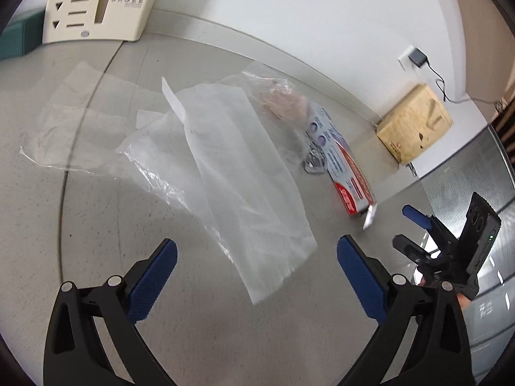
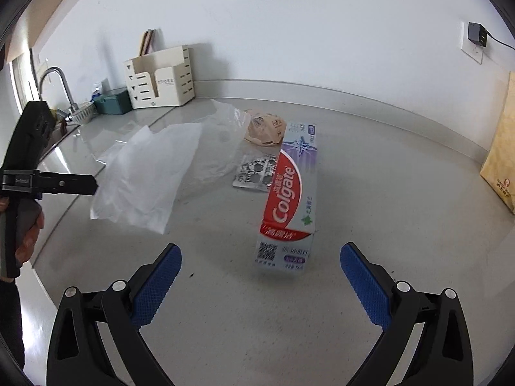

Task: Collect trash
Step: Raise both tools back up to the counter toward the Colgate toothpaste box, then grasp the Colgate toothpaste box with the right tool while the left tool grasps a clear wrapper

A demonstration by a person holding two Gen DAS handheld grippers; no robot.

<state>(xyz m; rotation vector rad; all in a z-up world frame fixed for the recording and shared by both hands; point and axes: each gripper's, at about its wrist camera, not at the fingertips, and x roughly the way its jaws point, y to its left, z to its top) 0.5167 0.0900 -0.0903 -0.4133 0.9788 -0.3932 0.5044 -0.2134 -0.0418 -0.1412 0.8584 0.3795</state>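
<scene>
A translucent white plastic bag [image 1: 225, 167] lies crumpled on the grey counter, also in the right wrist view [image 2: 145, 177]. My left gripper [image 1: 257, 276] is open just in front of the bag's near end, holding nothing. A Colgate toothpaste box [image 2: 289, 196] lies on the counter, also in the left view [image 1: 344, 173]. Beside it are an empty blister pack [image 2: 257, 173] and a crumpled tan wrapper [image 2: 267, 128]. My right gripper [image 2: 260, 280] is open and empty, just short of the box's near end.
A cream slotted organizer [image 2: 164, 77] and a teal box [image 2: 112, 101] stand at the back left by a sink faucet [image 2: 58, 83]. A tan paper bag [image 1: 415, 122] stands against the wall at right. The counter edge [image 2: 45, 251] runs at left.
</scene>
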